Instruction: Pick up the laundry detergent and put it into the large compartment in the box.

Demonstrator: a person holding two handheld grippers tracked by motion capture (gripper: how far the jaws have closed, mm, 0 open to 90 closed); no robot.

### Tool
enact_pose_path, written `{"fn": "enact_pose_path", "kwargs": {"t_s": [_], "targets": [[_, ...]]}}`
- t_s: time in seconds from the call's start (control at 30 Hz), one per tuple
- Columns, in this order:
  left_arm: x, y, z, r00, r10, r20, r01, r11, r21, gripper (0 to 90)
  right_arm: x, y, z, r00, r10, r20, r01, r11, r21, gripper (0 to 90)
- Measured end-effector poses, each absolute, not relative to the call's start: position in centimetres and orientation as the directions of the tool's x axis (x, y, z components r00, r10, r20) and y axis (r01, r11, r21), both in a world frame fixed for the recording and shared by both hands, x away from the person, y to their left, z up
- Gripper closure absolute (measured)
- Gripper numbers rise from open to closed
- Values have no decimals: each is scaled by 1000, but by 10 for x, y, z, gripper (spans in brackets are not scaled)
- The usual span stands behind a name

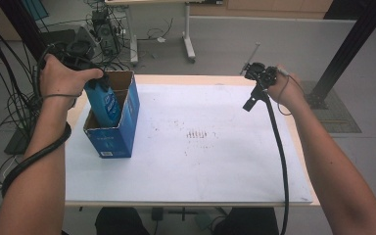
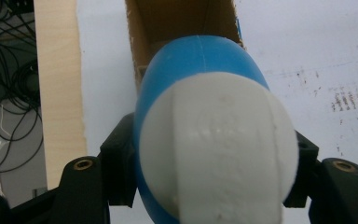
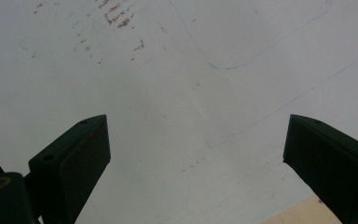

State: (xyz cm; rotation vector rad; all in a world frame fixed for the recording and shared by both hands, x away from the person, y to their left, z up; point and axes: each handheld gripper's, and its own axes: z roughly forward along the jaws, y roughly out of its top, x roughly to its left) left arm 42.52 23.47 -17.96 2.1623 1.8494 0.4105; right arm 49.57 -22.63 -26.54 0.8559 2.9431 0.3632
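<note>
Filling the left gripper view, the white cap [image 2: 223, 149] of the blue bottle [image 2: 200, 60] sits pinched between the left gripper [image 2: 209, 172] fingers, its base inside the open blue carton [image 1: 112, 127] at the worktop's [image 1: 200, 161] left edge. Best to move the bottle straight along the carton's axis, keeping it clear of the cardboard walls. The right gripper [image 3: 196, 158] hovers apart, fingers spread.
</note>
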Motion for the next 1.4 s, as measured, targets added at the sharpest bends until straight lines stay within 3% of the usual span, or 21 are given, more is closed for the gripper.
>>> {"fn": "enact_pose_path", "kwargs": {"t_s": [1.4], "targets": [[428,231,-255,126,991,39,945,-132,301,378,494,-225,-268,-847,531,21,520,820,238,71]]}}
